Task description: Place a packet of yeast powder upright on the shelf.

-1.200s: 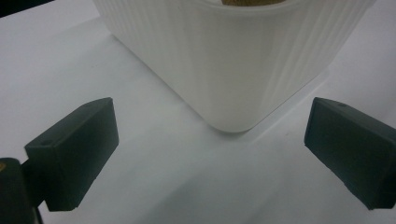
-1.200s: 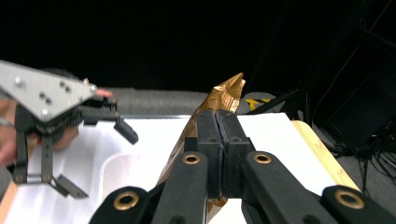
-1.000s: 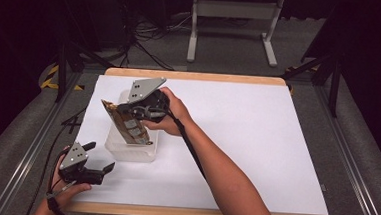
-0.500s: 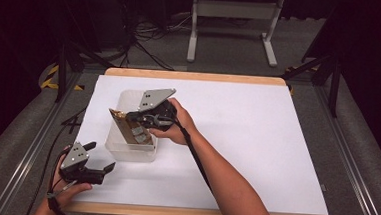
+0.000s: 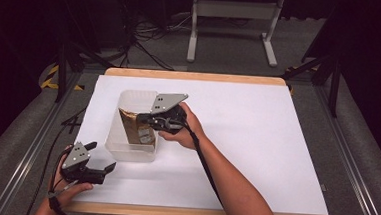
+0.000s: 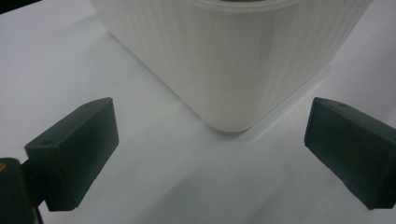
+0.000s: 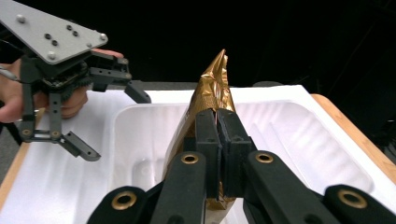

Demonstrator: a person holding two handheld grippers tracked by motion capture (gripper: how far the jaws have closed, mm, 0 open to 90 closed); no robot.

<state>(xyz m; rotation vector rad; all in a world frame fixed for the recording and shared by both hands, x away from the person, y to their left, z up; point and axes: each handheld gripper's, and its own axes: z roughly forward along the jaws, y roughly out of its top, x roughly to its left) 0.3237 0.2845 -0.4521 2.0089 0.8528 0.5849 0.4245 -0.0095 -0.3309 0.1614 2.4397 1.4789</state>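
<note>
White sheeting covers the surface (image 5: 256,141), which stands in a dark room with cables and a metal stand on the floor behind. Start at the right claw (image 7: 218,140): its jaws are pinched tight on a gold pouch (image 7: 212,88), gripping it near the middle with the crimped top poking up past the tips. From above, the right claw (image 5: 145,120) holds that pouch (image 5: 136,128) tilted inside a white tub (image 5: 125,151), the lower end down in the tub; whether it touches the floor of the tub I cannot tell. The tub sits on the left half of the surface.

Further out, the left claw (image 5: 105,170) rests near the front left corner, jaws spread wide with nothing between them. Its own view shows a corner of the tub (image 6: 233,70) just ahead of the gap, not touched.

My reading: the step in hand is lowering the pouch into the tub. The next move calls for settling it on the tub floor, then parting the jaws and lifting clear without dragging the pouch back out or tipping the light tub.

Count: one pouch, one tub, two claws
</note>
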